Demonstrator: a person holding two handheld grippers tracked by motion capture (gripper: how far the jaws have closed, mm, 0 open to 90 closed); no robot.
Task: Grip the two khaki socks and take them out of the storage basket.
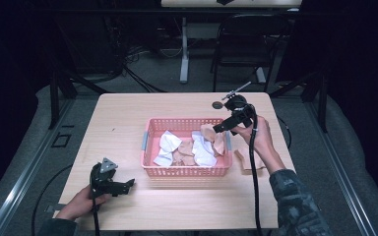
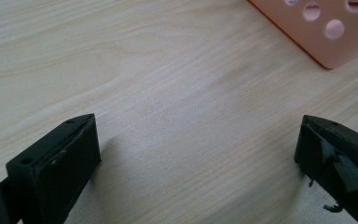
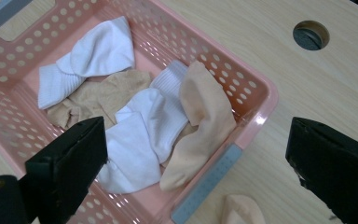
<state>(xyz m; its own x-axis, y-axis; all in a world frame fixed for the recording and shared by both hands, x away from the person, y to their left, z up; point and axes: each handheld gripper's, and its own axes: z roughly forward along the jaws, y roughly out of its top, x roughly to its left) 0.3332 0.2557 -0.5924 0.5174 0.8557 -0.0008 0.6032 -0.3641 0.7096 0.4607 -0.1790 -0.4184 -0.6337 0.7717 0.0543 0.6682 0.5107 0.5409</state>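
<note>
The right gripper (image 1: 221, 129) hangs over the right end of the pink basket (image 1: 150, 129), jaws wide with nothing between them; below it socks lie heaped in the basket, a peach sock (image 3: 200, 126) against the near wall beside a white sock (image 3: 142, 140); another peach sock (image 1: 246, 160) lies on the table (image 1: 118, 113) just outside; the left gripper (image 1: 123, 186) rests low near the front edge, jaws wide and empty.

Black hand-held gripper (image 1: 225, 127), trailing black cable, camouflage-patterned sleeve (image 1: 295, 201)

Socks (image 1: 192, 147) lie in the basket (image 1: 187, 171); one sock (image 1: 246, 160) right of it.
</note>
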